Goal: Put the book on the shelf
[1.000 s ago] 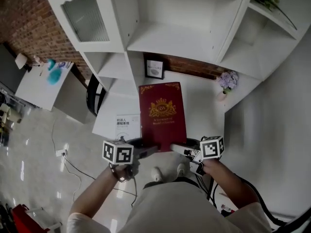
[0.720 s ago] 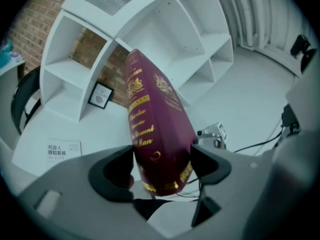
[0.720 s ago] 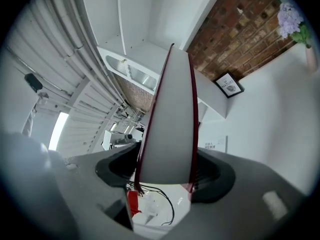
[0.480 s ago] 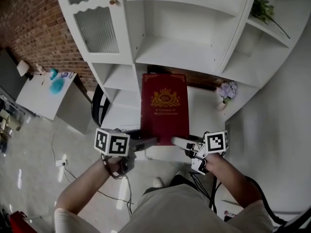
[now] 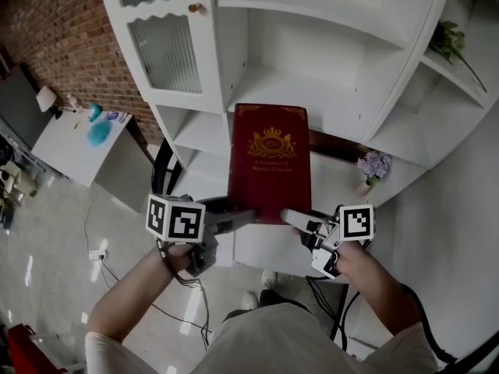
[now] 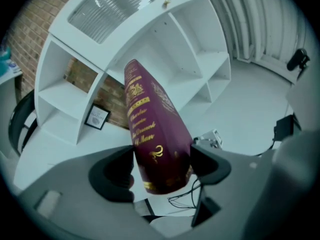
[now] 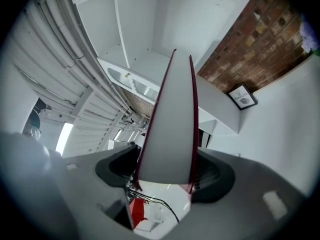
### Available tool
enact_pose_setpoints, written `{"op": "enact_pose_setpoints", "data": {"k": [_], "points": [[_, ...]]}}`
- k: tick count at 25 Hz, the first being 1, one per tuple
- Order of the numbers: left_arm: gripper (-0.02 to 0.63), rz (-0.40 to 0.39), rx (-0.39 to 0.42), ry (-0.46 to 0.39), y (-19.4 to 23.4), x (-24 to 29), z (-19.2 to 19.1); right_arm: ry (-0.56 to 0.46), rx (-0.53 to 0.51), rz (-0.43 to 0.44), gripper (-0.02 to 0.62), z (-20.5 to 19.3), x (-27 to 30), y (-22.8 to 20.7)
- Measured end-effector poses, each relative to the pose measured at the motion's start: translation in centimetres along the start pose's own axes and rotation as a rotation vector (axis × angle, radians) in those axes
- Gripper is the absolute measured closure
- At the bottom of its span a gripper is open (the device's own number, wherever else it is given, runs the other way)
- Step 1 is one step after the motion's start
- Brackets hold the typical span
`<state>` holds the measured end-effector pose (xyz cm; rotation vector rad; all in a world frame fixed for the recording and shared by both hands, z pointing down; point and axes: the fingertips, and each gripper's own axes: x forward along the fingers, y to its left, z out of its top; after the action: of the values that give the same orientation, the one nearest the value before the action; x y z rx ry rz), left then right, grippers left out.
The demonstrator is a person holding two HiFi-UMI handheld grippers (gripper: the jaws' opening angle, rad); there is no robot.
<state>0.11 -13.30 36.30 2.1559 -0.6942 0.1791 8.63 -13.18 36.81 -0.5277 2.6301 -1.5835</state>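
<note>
A: In the head view, where is the book [image 5: 270, 162] at this moment?

B: It is in the air, flat, with the red cover facing up. It is in front of the white shelf [image 5: 312, 92] and above the desk [image 5: 269, 249]. The left gripper [image 5: 234, 216] and the right gripper [image 5: 295, 218] hold its near end, one on each side.

A: So the book is lifted, but it is not placed?

B: Yes. No part of it lies on a shelf board. As I judge it, the picking up is finished, and what is left is the carrying in, the setting down and the letting go.

A: What does the left gripper view tell?

B: The book [image 6: 150, 134] stands between the fingers [image 6: 112, 176], with the spine and its gold letters toward the camera. The fingers are clenched on its lower end. Behind it are the open compartments of the shelf [image 6: 165, 49], and they look empty.

A: And the right gripper view?

B: There I see the pale page edge of the book [image 7: 172, 129] between the two red covers. The fingers [image 7: 215, 176] grasp it from both sides, so this grip is also closed on the book. The far end points up toward a compartment of the shelf [image 7: 145, 59], but it is apart from it.

A: Which compartment is the goal?

B: I cannot tell this from the pictures.
</note>
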Motion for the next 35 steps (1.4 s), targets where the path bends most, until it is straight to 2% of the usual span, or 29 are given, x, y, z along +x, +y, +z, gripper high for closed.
{"op": "enact_pose_setpoints", "data": {"k": [4,7,13,17,21,26,31,35], "points": [[0.233,0.005,-0.018,-0.026,0.8,0.3,3.3,0.006,-0.033,0.028,0.273,3.8,1.3,0.3],[0.233,0.013,-0.01,-0.045,0.6,0.7,4.3,-0.005,-0.024,0.05,0.273,4.8,1.1,0.2],[0.233,0.016,-0.042,-0.102,3.3,2.0,9.4,-0.019,-0.017,0.043,0.273,10.0,3.3,-2.0],[0.233,-0.001,-0.063,-0.112,3.5,2.2,9.4,-0.053,-0.003,0.035,0.273,10.2,3.2,-1.9],[0.23,-0.025,-0.087,-0.103,4.4,2.4,10.1,-0.075,0.04,-0.02,0.275,10.6,3.5,-2.9],[0.23,-0.062,-0.078,-0.075,6.3,2.3,12.0,-0.132,0.096,-0.047,0.275,11.6,5.2,-3.3],[0.227,-0.097,-0.1,-0.045,8.6,1.9,13.9,-0.21,0.171,-0.085,0.276,12.5,7.3,-3.9],[0.217,-0.089,-0.042,-0.03,10.1,1.5,15.1,-0.264,0.178,-0.118,0.282,13.2,8.2,-4.0]]}}
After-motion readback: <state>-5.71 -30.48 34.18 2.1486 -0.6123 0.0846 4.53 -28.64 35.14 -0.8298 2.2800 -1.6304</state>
